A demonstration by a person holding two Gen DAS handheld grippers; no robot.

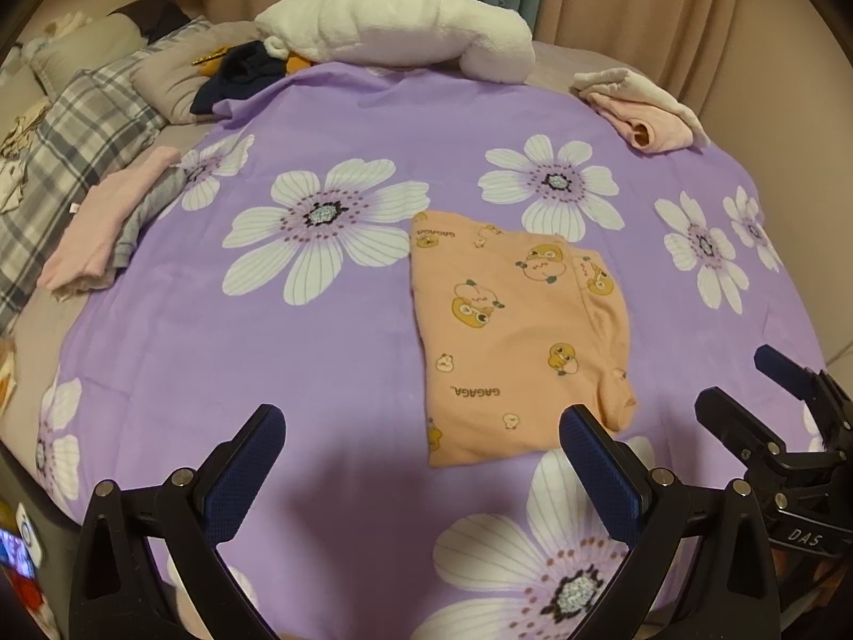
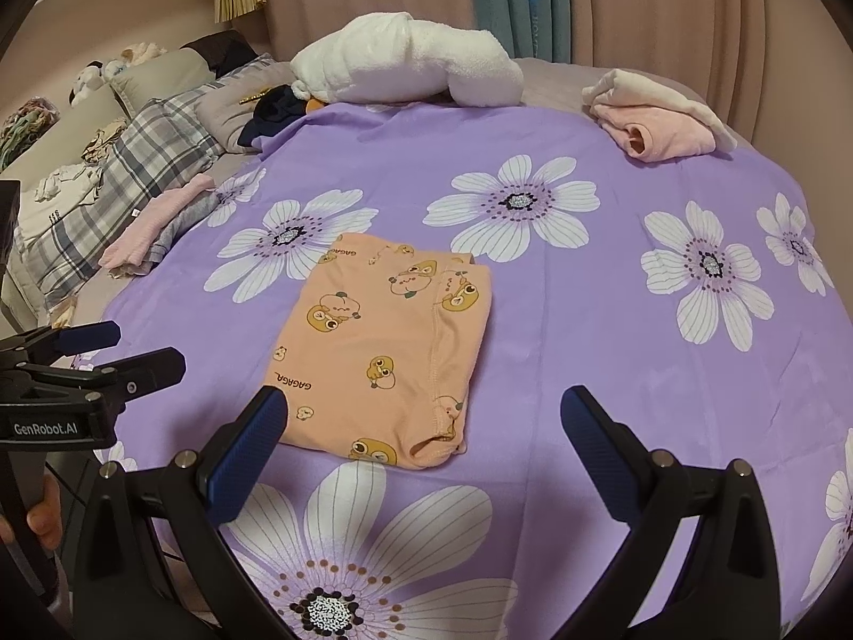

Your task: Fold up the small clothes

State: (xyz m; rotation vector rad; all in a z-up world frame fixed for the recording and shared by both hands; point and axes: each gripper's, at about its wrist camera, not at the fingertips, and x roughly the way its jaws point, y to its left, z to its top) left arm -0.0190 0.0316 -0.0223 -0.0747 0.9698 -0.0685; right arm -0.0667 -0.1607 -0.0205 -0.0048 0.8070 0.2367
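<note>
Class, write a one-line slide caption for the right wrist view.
Open right hand-held gripper hovers over a folded orange cartoon-print garment on a purple floral bedsheet.

I'm working in a home bedroom: a bed under a purple flowered sheet [image 2: 613, 352], plaid pillows [image 2: 154, 149] at the far left, pink curtains [image 2: 666, 5] behind, soft toys [image 2: 90, 74] by the headboard

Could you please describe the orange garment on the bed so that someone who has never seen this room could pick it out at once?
Start from the purple sheet printed with large white flowers. Near its middle, in front of both open grippers, the orange garment lies folded flat. Unlike the plain pink clothes at the sheet's edges, it is printed with cartoon ducks and the word GAGAGA.
</note>
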